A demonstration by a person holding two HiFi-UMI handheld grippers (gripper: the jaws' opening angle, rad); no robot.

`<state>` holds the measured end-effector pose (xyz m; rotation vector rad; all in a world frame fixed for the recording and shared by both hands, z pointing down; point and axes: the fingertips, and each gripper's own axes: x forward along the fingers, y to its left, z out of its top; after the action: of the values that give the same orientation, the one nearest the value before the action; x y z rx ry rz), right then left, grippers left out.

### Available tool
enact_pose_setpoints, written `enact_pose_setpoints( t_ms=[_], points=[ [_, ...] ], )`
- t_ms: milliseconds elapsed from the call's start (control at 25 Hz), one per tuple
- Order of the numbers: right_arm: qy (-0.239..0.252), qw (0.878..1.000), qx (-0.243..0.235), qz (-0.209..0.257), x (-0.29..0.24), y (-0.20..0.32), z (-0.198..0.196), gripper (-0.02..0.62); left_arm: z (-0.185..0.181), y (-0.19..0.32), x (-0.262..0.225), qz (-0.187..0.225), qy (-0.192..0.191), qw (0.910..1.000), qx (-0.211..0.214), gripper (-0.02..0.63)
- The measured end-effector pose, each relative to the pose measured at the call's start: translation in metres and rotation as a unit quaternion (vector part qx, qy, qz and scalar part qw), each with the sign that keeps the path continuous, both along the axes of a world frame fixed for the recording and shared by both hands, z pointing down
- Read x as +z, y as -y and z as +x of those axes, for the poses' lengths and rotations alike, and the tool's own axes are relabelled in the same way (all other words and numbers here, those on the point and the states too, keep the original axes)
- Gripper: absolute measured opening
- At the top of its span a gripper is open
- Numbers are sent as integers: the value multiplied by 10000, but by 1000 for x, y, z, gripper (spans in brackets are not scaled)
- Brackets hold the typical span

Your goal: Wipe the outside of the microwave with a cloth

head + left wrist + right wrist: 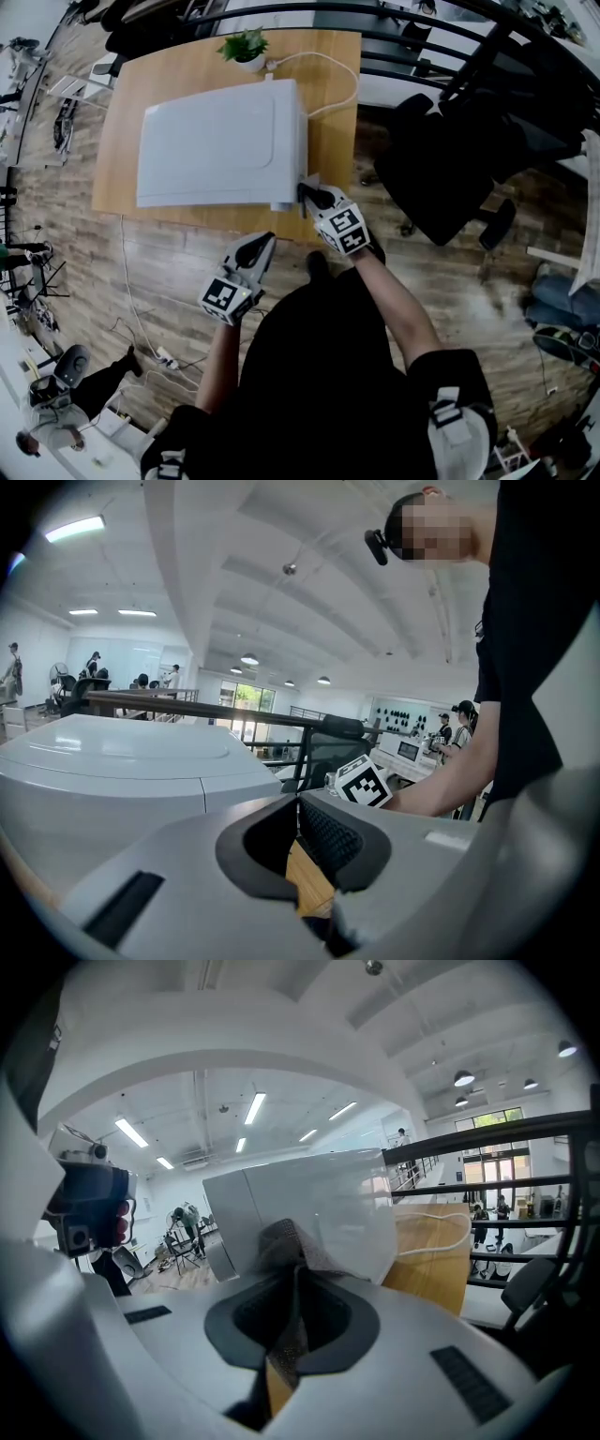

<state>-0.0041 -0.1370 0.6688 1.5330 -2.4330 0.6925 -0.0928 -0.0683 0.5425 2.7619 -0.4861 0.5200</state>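
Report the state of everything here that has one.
microwave, door closed, standing on the table
right gripper, shut on the cloth
cloth, bunched, at the microwave's front right corner
left gripper, open, empty, clear of the microwave
cord, loose loop on the table

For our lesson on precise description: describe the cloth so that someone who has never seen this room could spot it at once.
Find the wooden table with the big white microwave on it. At the microwave's near right corner, the right gripper is shut on a small cloth. It is the only soft, grey, woven thing there; the white cable and green plant sit towards the table's far edge.
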Motion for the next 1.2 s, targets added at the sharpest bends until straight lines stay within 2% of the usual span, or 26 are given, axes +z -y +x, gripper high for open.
enact_pose_setpoints(
  t_ms=[400,520,720,920,1200],
  points=[
    [191,9998,38,93,8,-15,-8,11,0,0,1,19,30,9999,149,9],
    [188,9998,-4,-58,15,-19,-9,11,-1,0,-1,15,18,9999,143,9],
    [135,9995,-106,-272,34,-17,-8,11,-5,2,1,33,20,10000,34,9],
    [93,9995,-197,-232,36,-11,-5,11,-9,6,-2,44,37,9999,-146,9],
    [140,9984,-326,-431,47,4,3,11,-11,9,-4,74,9,9991,-419,9]
  ],
)
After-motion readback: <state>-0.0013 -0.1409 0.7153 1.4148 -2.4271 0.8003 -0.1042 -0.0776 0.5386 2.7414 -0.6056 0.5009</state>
